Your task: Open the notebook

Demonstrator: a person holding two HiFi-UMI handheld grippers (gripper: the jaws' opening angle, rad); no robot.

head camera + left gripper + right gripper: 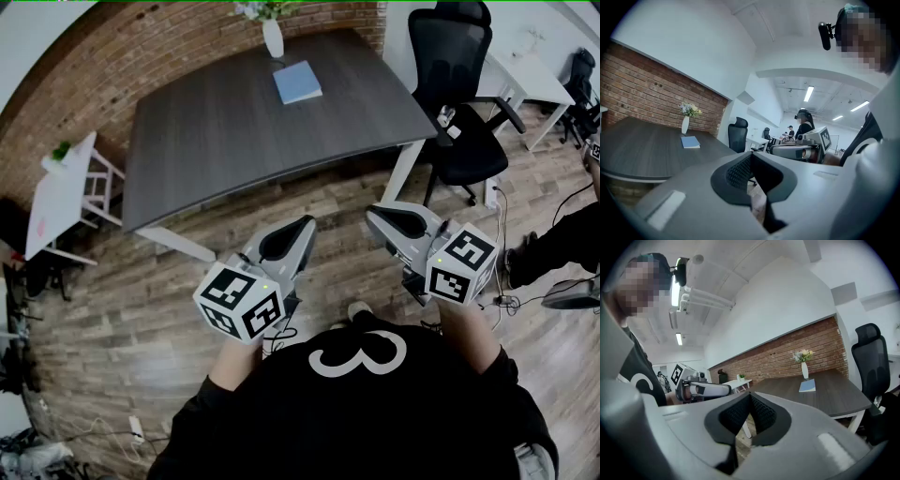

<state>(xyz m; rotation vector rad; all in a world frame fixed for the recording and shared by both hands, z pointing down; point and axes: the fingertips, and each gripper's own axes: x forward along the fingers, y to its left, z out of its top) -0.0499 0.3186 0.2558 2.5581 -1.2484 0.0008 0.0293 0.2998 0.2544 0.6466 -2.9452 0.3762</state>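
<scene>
A closed light-blue notebook [297,82] lies near the far edge of a dark table [234,131], beside a white vase [273,37] of flowers. In the gripper views the notebook [690,142] [807,386] is small and far off. I hold both grippers over the wooden floor, well short of the table. The left gripper [298,231] [751,157] is shut with nothing in it. The right gripper [380,217] [750,396] also has its jaws together and empty. Each gripper shows in the other's view, side by side.
A black office chair [459,94] stands at the table's right end. A small white table [61,192] is at the left and a white desk [530,80] at the far right. Cables [525,281] lie on the floor. Another person [804,123] stands in the background.
</scene>
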